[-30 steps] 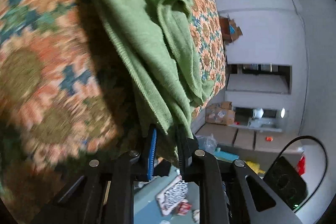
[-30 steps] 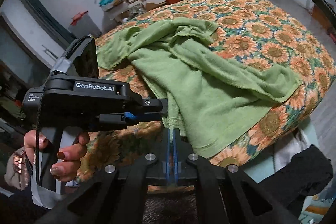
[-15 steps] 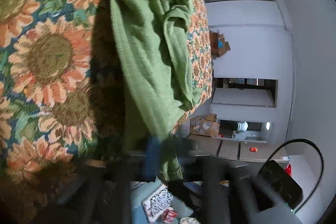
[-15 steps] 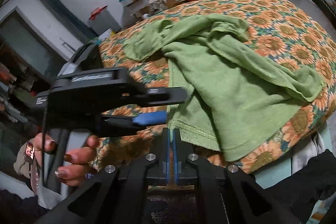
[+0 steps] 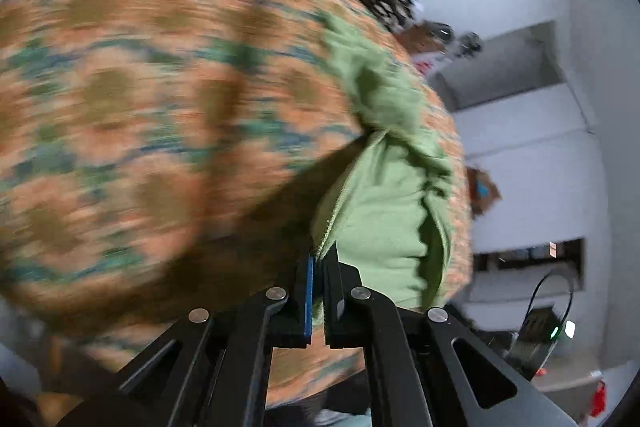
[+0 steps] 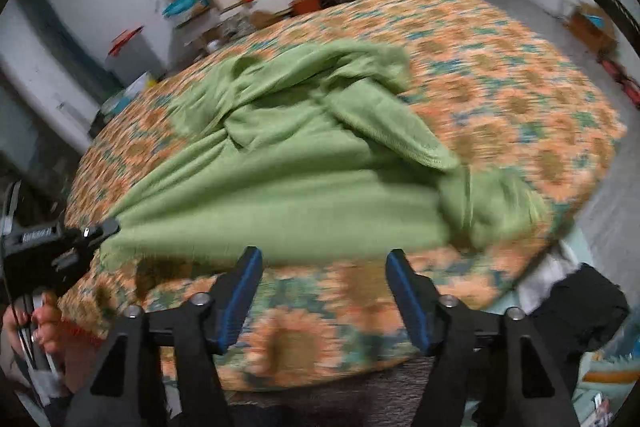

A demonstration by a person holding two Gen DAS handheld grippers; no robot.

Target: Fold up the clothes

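**Left gripper pinched the garment, right gripper stood open**

The left gripper (image 5: 318, 259) had its fingers pressed together on the hem of the green garment (image 6: 280, 179), which lay along the bed's (image 6: 520, 99) near edge. The right gripper (image 6: 324, 267) had just spread its fingers, with nothing between them.

Left gripper (image 5: 318, 291): black linkage arms, silver screws, blue pad edge.
Right gripper (image 6: 324, 291): black fingers, blue pads, silver screws.
Hand (image 6: 44, 327): painted nails; black cable alongside.

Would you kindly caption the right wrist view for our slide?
Right gripper, jaws just opened and empty, faces a green garment on the sunflower bedspread; left gripper pinches its corner.
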